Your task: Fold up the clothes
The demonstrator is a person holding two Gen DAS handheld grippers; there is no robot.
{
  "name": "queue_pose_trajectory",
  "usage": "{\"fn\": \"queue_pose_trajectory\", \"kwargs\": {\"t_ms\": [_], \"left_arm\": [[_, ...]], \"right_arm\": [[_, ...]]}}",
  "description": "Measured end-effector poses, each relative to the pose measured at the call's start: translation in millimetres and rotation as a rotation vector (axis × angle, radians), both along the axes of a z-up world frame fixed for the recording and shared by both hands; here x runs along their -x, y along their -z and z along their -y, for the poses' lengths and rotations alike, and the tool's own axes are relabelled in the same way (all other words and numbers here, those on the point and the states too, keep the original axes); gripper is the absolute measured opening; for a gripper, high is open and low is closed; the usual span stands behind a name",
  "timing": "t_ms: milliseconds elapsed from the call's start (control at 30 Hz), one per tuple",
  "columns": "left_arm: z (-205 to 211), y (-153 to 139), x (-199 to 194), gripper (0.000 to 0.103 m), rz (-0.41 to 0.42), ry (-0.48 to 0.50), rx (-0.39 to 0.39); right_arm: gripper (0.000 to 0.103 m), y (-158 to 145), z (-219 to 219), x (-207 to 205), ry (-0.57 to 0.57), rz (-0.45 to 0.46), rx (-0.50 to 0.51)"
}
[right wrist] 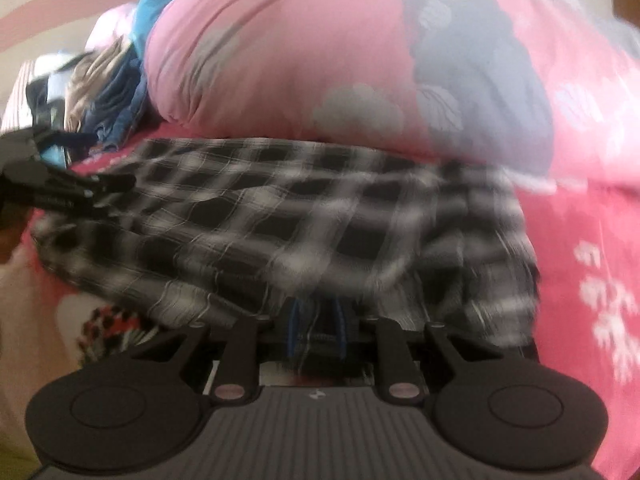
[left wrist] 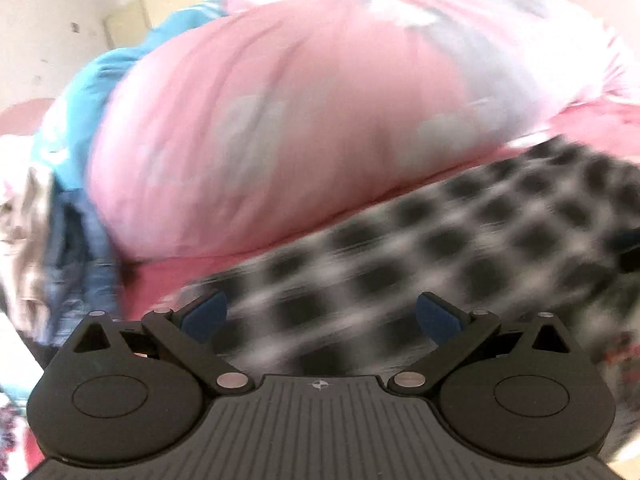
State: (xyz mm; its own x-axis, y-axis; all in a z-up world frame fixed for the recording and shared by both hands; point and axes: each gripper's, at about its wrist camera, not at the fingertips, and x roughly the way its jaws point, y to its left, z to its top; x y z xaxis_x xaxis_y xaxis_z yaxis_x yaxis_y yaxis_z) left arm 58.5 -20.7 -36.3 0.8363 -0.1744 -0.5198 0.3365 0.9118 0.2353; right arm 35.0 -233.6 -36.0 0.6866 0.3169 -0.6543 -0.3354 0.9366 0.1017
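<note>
Right gripper (right wrist: 316,320): nearest the lens, its blue pads drawn close together and pinched on the near edge of the checked garment (right wrist: 280,216).
Left gripper (left wrist: 320,316): jaws spread wide, nothing between them, hovering over the checked cloth; in the right wrist view it sits at the garment's far left edge (right wrist: 80,190).
Checked garment: spread on the pink bedsheet (right wrist: 580,240), blurred.
Containers: none in sight.
Far edge: a bulky pink quilt (left wrist: 280,120) rises just behind the garment.
Left side: a heap of clothes (right wrist: 112,92), blue and beige.
Open room: bare sheet to the right of the garment.
</note>
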Motion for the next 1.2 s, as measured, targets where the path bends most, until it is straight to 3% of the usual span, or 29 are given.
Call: {"fn": "queue_pose_trajectory", "kwargs": {"t_ms": [233,333,500,533,633,767,867,967,1067,1200], "left_arm": [[44.7,2.5,16.7,0.098,-0.086,0.149,0.135],[58.3,5.9,24.4,0.094,-0.092,0.205,0.151],[76.2,16.0,30.6,0.072,-0.114,0.307,0.177],[79.6,18.8,30.0,0.061,-0.123,0.321,0.182],[87.2,26.6,23.8,0.046,-0.155,0.334,0.195],[92.2,32.6,19.2,0.019,-0.189,0.336,0.209],[93.7,34.3,19.1,0.007,-0.204,0.333,0.211],[93.2,29.9,21.0,0.0,-0.238,0.349,0.232],[90.9,25.6,22.3,0.0,-0.287,0.407,0.286],[94.0,29.7,25.6,0.0,-0.285,0.439,0.248]], "right_arm": [[0.021,-22.6,-5.7,-15.7,0.009,0.079,0.002],[0.021,-9.1,-6.4,-28.2,0.028,0.033,0.024],[0.021,0.7,23.2,-6.6,0.087,-0.028,-0.093],[0.021,-2.3,29.3,-2.6,0.103,-0.021,-0.11],[0.021,-13.5,42.5,1.5,0.129,0.027,-0.145],[0.021,-17.6,38.1,-14.7,0.127,0.067,-0.138],[0.021,-6.7,30.5,-23.5,0.131,0.048,-0.084],[0.021,1.1,32.8,-21.8,0.142,0.029,-0.09],[0.021,-4.8,40.5,-16.5,0.148,0.043,-0.11],[0.022,-14.1,41.0,-15.2,0.137,0.072,-0.105]]}}
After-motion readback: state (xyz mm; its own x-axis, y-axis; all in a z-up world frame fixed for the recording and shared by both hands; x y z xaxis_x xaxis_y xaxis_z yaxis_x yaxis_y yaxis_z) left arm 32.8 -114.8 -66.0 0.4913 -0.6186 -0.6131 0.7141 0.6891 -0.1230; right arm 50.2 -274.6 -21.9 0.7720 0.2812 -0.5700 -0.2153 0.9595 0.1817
